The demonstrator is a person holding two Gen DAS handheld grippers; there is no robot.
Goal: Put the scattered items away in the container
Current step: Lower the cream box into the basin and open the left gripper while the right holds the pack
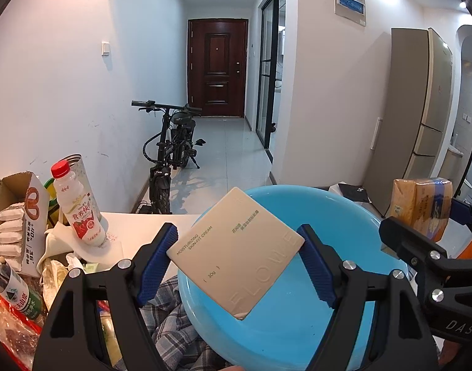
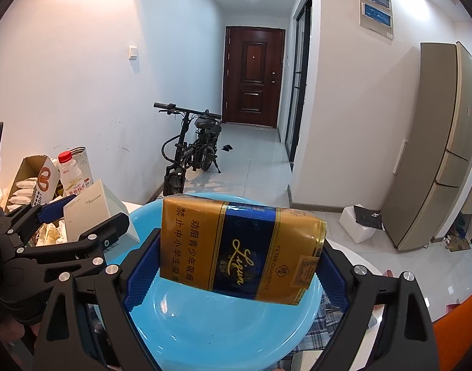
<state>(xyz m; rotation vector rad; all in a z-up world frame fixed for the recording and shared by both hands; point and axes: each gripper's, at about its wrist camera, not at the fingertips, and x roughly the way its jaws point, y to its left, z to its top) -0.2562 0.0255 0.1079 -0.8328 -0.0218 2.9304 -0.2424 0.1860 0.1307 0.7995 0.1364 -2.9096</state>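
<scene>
two boxes hanging over an empty basin

the blue basin (image 2: pixel 223 334) is sitting at the near edge of the white table (image 1: pixel 149 225), on a plaid cloth (image 1: pixel 165 309), and its floor is showing bare, so by my reading nothing is tidied into it yet. the left gripper (image 1: pixel 236 259) is clenching a beige face-cream box (image 1: pixel 236 253) by two opposite corners, tilted like a diamond above the basin's left side. the right gripper (image 2: pixel 239 253) is grasping a gold and blue cigarette carton (image 2: pixel 242 247) across its length, hanging over the basin's middle. both look ready to be let go, which i judge to be the next step. more clutter is waiting along the table's left edge: a red-capped milk bottle (image 1: pixel 78 204), an open snack carton (image 1: pixel 16 222), a green-labelled water bottle (image 1: pixel 16 293) and loose wrappers (image 1: pixel 55 273).
</scene>
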